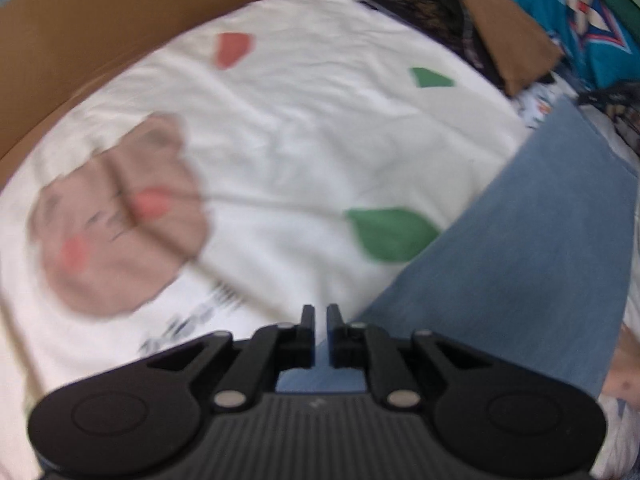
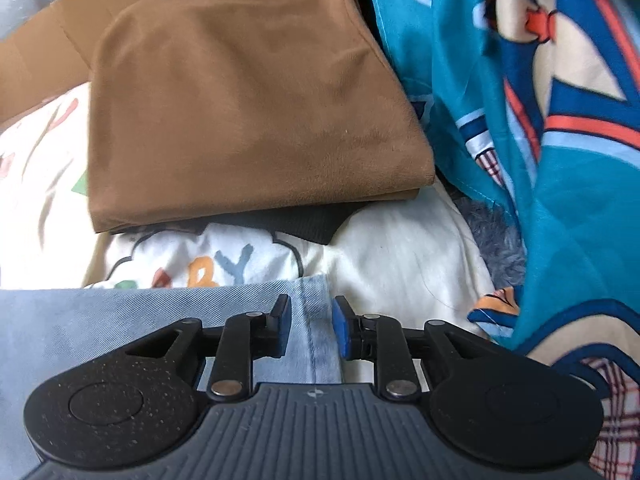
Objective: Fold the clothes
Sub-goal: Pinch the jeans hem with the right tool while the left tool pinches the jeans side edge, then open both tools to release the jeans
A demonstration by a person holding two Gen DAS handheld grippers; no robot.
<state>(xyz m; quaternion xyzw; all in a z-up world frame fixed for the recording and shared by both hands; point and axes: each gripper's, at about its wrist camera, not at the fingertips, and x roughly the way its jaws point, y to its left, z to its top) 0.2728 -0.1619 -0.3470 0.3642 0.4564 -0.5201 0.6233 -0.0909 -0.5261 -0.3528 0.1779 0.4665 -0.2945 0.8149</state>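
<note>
Your right gripper [image 2: 311, 330] has its jaws apart around the seam of the light blue denim jeans [image 2: 120, 316] at the bottom of the frame, and your left gripper [image 1: 318, 330] is nearly closed on nothing, so the fold may slip open.

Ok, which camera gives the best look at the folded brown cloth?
The right wrist view: the folded brown cloth fills the middle, sharp, with its stacked lower edge clear. The left wrist view catches only a blurred corner of it near the top right.
</note>
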